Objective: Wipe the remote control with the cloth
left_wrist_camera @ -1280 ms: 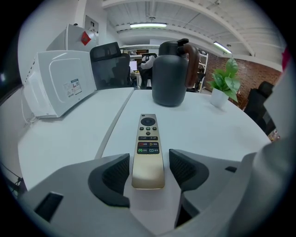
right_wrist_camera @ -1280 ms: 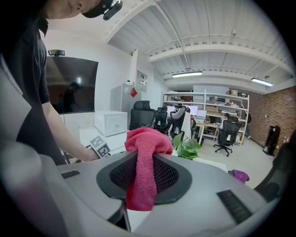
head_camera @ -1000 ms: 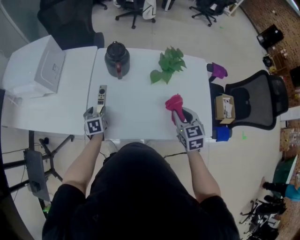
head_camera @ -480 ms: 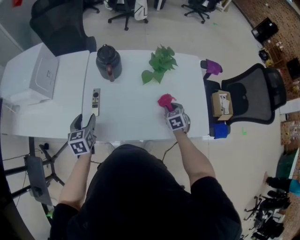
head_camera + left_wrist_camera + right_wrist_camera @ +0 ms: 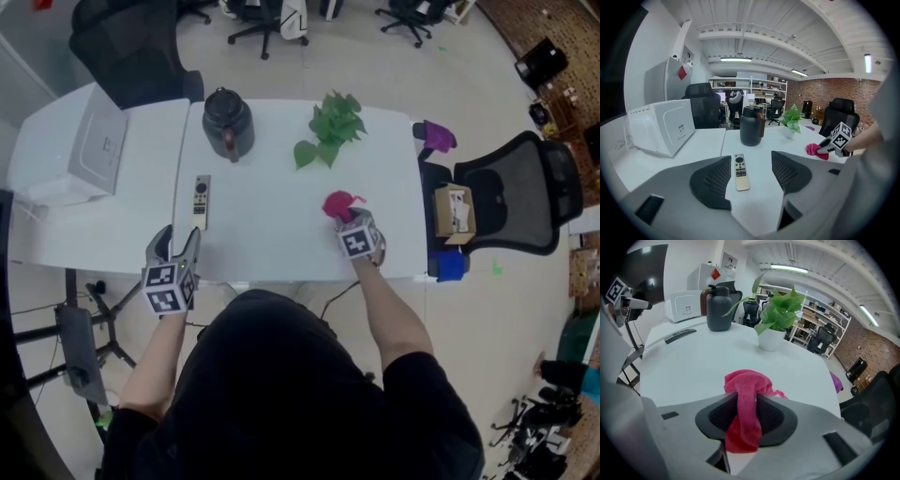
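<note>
While the left forearm reached forward from the person's side, the left gripper hung over the near edge of the table, tilted slightly downward, its jaws spread wide with nothing between the pads. Ahead of it, and apart from it, the remote control lay flat on the table with its long side pointing away from the person, near the table's left edge. In the left gripper view it showed through the gap between the jaws, untouched.

On the other side the right forearm stretched out over the near edge, and the right gripper pointed steeply down at the table. Its jaws had just been opening, yet a fold of the pink cloth ran between them and touched both pads; the rest of the cloth sat bunched on the table just beyond the tips. The cloth and the remote control lay well apart. A dark jug and a potted plant stood farther back.
</note>
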`<state>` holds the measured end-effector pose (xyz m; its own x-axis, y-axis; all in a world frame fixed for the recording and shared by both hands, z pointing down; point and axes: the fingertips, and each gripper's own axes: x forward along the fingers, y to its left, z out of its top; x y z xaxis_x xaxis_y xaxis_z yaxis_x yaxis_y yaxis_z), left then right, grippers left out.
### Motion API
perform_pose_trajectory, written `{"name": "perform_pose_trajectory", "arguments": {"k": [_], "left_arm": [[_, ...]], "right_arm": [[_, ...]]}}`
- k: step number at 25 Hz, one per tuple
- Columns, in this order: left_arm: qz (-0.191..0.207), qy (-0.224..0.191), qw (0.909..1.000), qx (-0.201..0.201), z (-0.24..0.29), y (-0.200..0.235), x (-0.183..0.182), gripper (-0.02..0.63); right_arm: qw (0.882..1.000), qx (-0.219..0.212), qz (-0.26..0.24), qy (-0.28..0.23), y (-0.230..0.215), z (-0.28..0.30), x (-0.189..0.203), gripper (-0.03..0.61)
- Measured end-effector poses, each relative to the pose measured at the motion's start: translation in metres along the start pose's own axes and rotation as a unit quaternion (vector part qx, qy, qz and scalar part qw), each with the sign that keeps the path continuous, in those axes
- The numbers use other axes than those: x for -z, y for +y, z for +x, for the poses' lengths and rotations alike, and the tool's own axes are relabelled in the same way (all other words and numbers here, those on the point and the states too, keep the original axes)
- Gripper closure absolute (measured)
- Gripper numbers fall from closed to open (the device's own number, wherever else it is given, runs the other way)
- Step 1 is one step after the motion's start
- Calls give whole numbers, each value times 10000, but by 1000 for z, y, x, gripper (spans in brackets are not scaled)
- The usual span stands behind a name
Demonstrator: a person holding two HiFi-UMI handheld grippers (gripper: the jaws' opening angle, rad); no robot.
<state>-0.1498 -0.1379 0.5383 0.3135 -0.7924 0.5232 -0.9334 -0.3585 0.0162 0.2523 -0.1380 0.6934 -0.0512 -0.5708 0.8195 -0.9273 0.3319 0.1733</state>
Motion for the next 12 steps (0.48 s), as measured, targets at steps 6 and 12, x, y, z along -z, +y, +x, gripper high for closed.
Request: {"name": "perform_pose_trajectory", "arguments": {"k": [6, 12], "left_arm": [[76, -342, 9989, 320, 0, -17, -25, 339], [392, -799, 9924, 854, -8, -45, -66, 339]], "right_arm": [[9940, 249, 230, -1037, -11, -68, -34, 446], [9673, -169, 299, -2514, 36, -172, -115, 446]]}}
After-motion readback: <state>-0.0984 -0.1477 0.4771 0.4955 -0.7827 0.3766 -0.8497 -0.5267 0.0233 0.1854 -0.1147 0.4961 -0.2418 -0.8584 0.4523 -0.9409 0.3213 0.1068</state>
